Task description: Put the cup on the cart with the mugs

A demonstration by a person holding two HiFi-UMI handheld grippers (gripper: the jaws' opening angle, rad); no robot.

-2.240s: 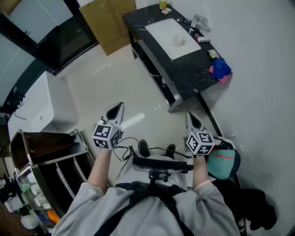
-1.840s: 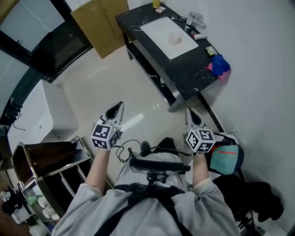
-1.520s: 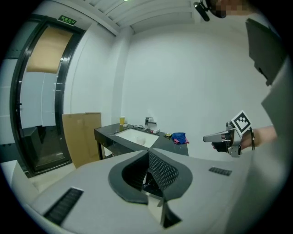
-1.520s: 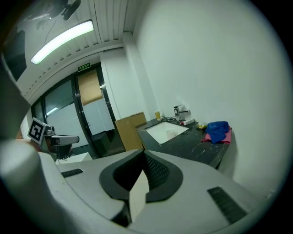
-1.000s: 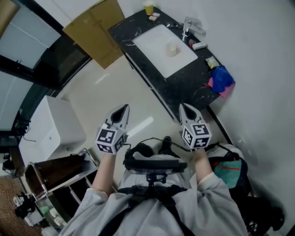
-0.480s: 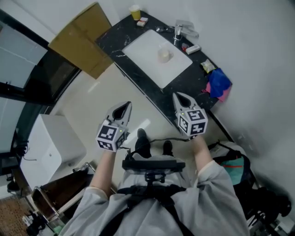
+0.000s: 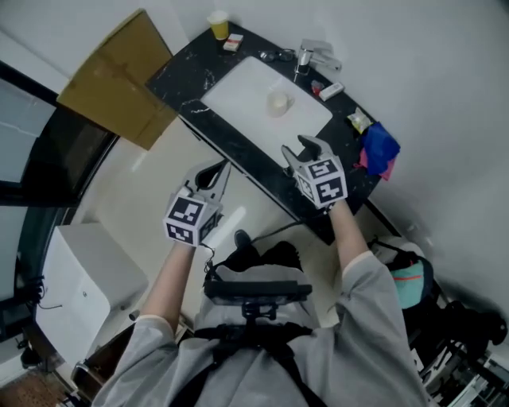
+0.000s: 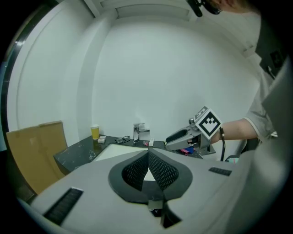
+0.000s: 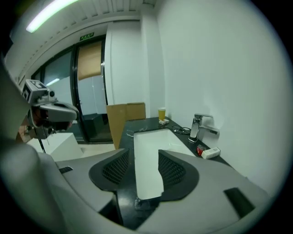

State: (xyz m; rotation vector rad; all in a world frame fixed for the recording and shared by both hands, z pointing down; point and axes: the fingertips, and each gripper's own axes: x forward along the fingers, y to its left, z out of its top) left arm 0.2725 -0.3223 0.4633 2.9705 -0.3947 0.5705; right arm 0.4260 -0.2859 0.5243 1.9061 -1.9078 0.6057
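The yellow cup point(image 7: 217, 24) stands upright, mouth up, on the far left corner of the black worktop point(image 7: 179, 67), with a small box point(image 7: 232, 42) just beside it. Glasses point(image 7: 274, 56) and a tap point(image 7: 306, 54) line the wall side, by the white sink point(image 7: 246, 91). The right tongs point(image 7: 305, 145) hover over the worktop's near edge, opening, with nothing between them. The left tongs point(image 7: 220, 167) are pressed together, empty, over the floor.

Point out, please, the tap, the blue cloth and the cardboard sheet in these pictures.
tap point(image 9: 197, 127): right gripper view, on its upright body.
blue cloth point(image 7: 380, 145): head view, middle of the bunched fabric.
cardboard sheet point(image 7: 119, 79): head view, middle of its flat face.
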